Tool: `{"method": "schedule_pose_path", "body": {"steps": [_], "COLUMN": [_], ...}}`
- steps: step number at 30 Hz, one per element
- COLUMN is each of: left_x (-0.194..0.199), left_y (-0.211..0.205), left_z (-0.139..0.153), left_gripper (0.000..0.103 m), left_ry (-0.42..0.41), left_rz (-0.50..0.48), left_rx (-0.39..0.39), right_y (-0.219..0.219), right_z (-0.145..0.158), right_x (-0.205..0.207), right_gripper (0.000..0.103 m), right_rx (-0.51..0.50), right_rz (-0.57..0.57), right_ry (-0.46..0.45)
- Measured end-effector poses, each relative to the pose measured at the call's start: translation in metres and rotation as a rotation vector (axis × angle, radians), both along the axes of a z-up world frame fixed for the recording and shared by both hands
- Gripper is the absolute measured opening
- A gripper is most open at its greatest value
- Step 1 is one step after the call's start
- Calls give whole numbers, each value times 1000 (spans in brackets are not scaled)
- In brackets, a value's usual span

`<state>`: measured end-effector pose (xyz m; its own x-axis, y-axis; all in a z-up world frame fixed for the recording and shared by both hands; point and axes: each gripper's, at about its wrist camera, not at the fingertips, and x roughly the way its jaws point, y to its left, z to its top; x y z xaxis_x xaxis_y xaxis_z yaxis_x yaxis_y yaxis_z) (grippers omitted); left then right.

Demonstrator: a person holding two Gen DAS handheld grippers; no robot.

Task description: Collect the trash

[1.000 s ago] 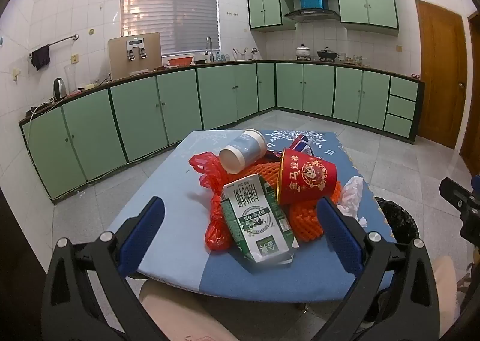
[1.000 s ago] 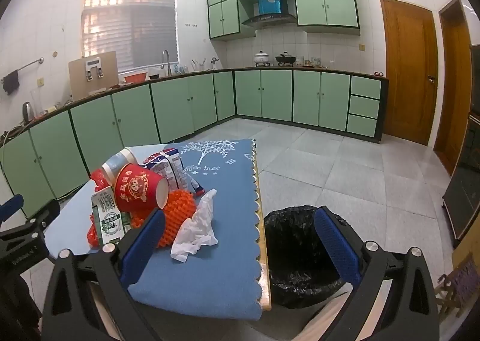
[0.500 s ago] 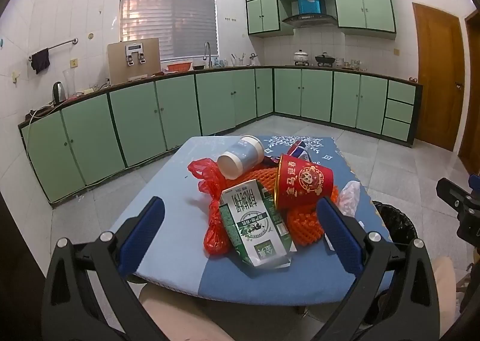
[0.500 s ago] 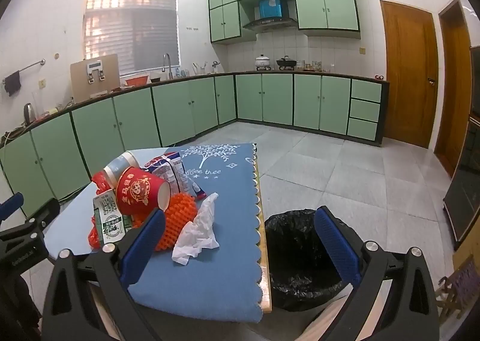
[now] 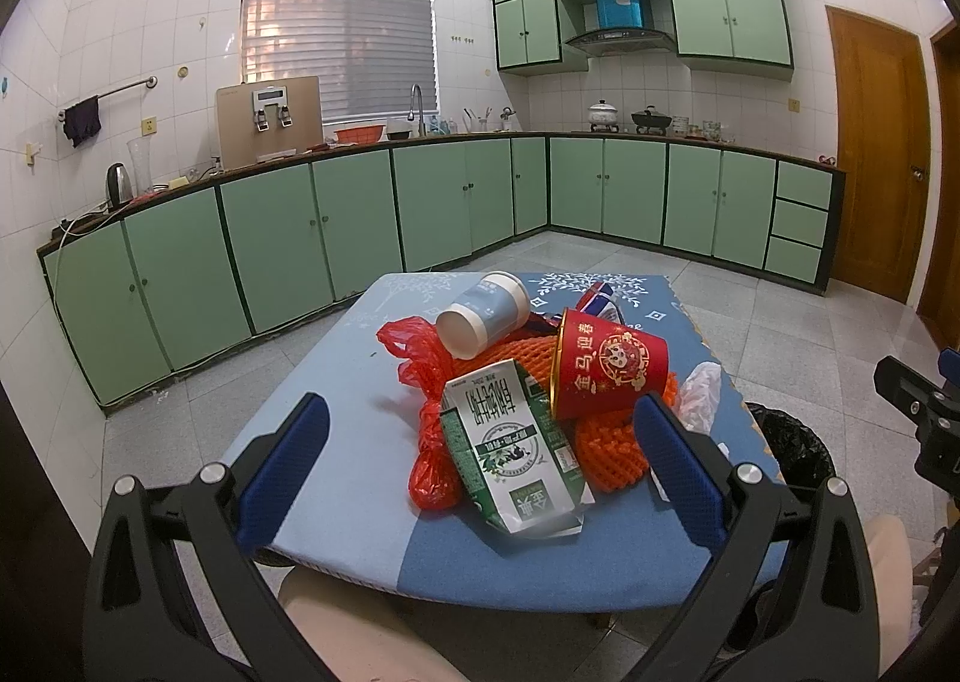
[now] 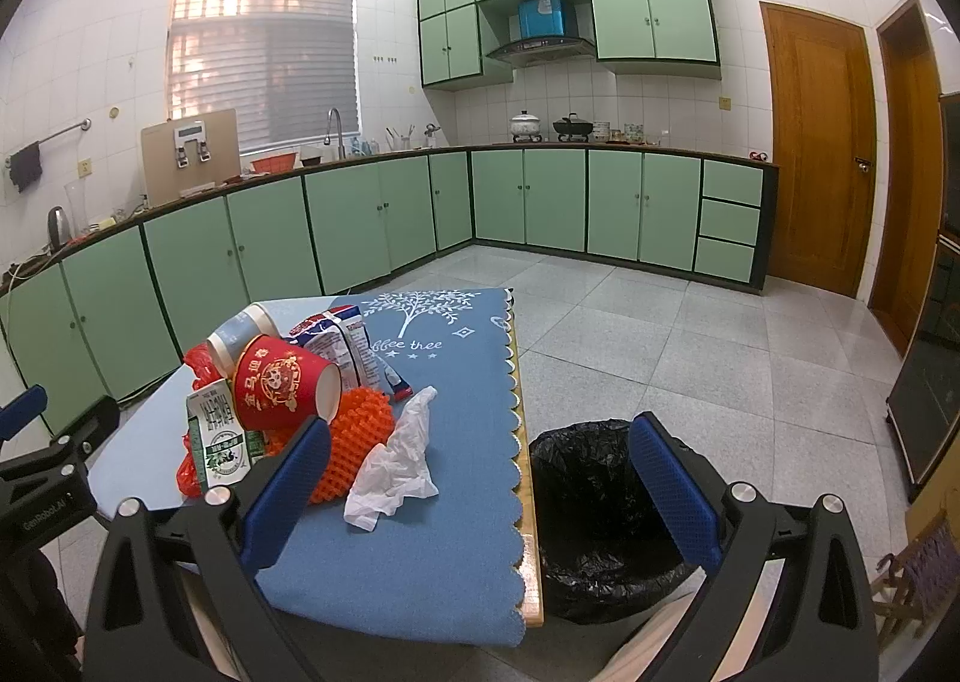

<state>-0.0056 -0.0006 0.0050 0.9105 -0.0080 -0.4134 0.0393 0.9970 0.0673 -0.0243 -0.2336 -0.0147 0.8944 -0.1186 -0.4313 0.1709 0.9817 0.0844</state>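
Both claws hang spread wide and empty in front of the bench (image 5: 336, 502). The left claw (image 5: 480, 466) faces a heap of trash near the bench's close edge: a green-and-white milk carton (image 5: 510, 448) lies in front, against a red plastic bag (image 5: 429, 442) and orange foam netting (image 5: 606, 448). A red paper cup (image 5: 609, 370) lies tipped on the netting, with a blue-grey cup (image 5: 483, 313) on its side behind. The right claw (image 6: 480, 472) sits over the bench's corner, a crumpled white tissue (image 6: 396, 460) between its fingers, and a black-lined bin (image 6: 594, 508) on the floor just beside the bench.
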Motion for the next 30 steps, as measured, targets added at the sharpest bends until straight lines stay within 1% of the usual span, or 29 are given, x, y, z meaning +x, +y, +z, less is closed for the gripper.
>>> {"method": "schedule_pose_path", "body": {"steps": [30], "left_x": [0], "left_y": [0], "left_z": [-1], "left_gripper": [98], "left_ry": [1], "left_rz": [-1], "left_rx": [-1], "right_y": [-2], "right_z": [0], "right_x": [-3], "right_gripper": [97], "right_rx": [0], "right_rz": [2], "right_ry": [-2]}}
